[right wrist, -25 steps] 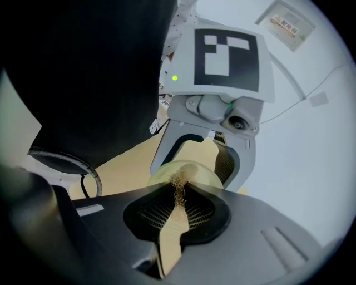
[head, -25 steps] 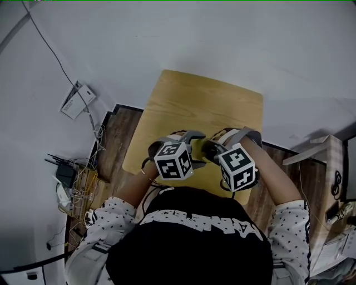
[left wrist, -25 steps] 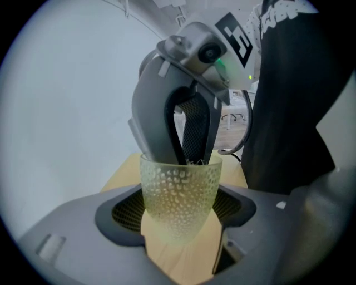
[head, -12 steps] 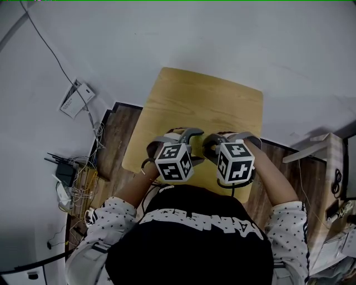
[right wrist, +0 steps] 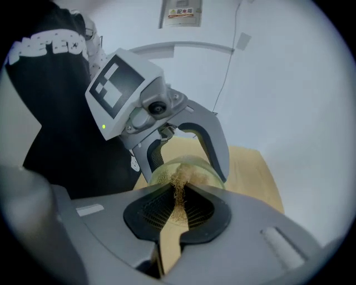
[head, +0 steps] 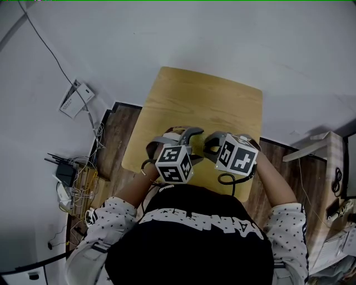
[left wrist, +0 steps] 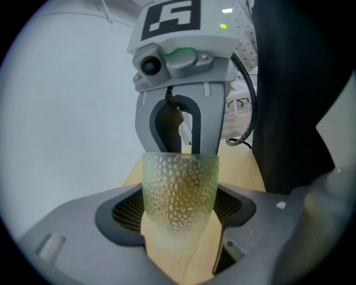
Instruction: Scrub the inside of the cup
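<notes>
It looked like a plain office or workroom. A small wooden table (head: 222,106) stood against a bare white wall (head: 233,39) on wood-plank flooring (head: 114,139). A router (head: 65,173) and tangled cables (head: 83,192) lay nearby, and a printed notice (right wrist: 182,12) hung on the wall.

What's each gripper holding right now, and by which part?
Left gripper holds the dimpled yellow-green glass cup by its lower side walls. Right gripper pinches a straw-coloured fibre scrubber by its near end; far end in the cup.
</notes>
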### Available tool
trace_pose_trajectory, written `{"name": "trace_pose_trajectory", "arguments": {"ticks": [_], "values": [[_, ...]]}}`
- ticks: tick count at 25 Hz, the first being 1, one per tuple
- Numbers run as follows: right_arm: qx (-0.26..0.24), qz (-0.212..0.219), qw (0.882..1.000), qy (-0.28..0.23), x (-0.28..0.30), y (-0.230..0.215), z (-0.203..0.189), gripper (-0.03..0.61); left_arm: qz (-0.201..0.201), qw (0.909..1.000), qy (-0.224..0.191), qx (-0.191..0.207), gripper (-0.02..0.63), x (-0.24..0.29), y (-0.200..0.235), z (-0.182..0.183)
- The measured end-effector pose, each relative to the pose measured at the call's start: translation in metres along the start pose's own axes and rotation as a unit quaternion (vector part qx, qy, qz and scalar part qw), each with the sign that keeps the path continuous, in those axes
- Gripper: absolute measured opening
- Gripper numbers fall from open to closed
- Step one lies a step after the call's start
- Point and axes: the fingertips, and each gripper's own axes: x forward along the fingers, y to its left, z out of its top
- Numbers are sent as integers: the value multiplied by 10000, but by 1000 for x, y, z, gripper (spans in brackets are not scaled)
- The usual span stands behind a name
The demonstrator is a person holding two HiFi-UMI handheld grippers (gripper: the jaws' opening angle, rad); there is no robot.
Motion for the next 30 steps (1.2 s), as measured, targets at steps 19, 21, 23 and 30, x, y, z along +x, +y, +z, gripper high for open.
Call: {"name": "trace_pose_trajectory", "arguments": {"ticks": [19, 21, 23, 30], "values": [[3357, 806, 9286, -1357, -4, -11, 13, 46, 283, 9989, 2, 380, 365, -7, 5, -1], [3673, 931, 9127, -1527, -5, -11, 15, 46, 293, 9988, 12, 395, 365, -8, 6, -2], [3913, 1034, 8988, -1682, -6, -13, 17, 46, 320, 9986, 21, 418, 365, -9, 7, -2], [4657, 1287, 8479, -2184, -10, -20, 22, 46, 524, 9967, 60, 619, 365, -11, 13, -3]]}}
